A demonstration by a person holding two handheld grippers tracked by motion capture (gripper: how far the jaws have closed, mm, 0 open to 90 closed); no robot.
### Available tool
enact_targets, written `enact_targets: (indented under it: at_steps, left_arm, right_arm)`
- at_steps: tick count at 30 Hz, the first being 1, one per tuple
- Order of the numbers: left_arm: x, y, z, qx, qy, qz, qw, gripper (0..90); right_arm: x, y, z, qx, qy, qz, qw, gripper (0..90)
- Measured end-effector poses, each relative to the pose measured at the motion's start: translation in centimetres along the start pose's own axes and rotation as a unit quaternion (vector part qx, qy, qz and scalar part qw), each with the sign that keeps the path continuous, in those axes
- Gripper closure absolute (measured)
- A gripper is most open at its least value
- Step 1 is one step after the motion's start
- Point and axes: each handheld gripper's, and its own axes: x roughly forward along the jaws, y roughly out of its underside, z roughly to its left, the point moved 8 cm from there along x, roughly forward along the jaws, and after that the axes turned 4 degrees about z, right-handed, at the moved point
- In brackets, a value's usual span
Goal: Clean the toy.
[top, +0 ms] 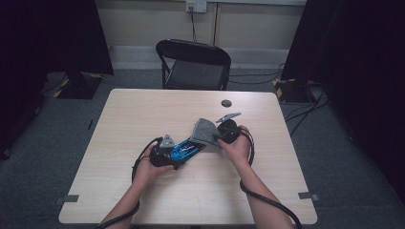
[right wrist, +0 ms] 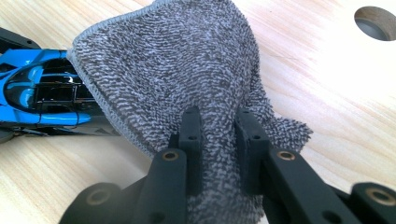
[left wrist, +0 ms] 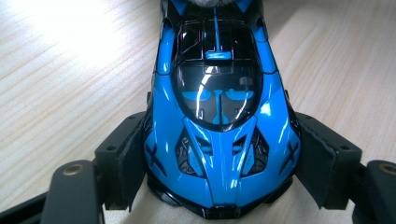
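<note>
Where the left gripper's [left wrist: 219,186] two black fingers [left wrist: 122,158] rise at 7 and 5 o'clock in the left gripper view, they press against the flanks of a glossy blue toy car [left wrist: 219,116], pinching its near end between them; the car's body runs away toward 12 o'clock, with its dark glazed cabin at the centre. In the right gripper view the right gripper's [right wrist: 219,135] fingers [right wrist: 191,140] stand close together, pinching a fold of a grey terry cloth [right wrist: 173,65], which fans up and outward toward 11 o'clock and drapes over one end of the car, whose blue body lies at 9 o'clock. A round hole in the bench sits at 2 o'clock in that view.

From the high view, car and cloth lie together near the middle of the pale wooden bench [top: 143,114], the cloth toward 1 o'clock of the car, the left hand [top: 148,169] at 7 o'clock of it and the right hand [top: 236,148] at 3 o'clock. Cables trail back along both forearms. Beyond the bench's far edge, at 12 o'clock, stands a black folding chair [top: 193,64] on grey carpet.
</note>
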Motion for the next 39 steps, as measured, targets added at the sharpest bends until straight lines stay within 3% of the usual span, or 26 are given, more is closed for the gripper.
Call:
enact_targets:
  at_steps: [39]
  left_arm:
    - [0.0,0.0,0.0,0.000,0.000,0.000,1.0000,25.3]
  right_arm:
    - [-0.8,2.6,-3.2,0.032,0.013,0.002,0.9994,75.5]
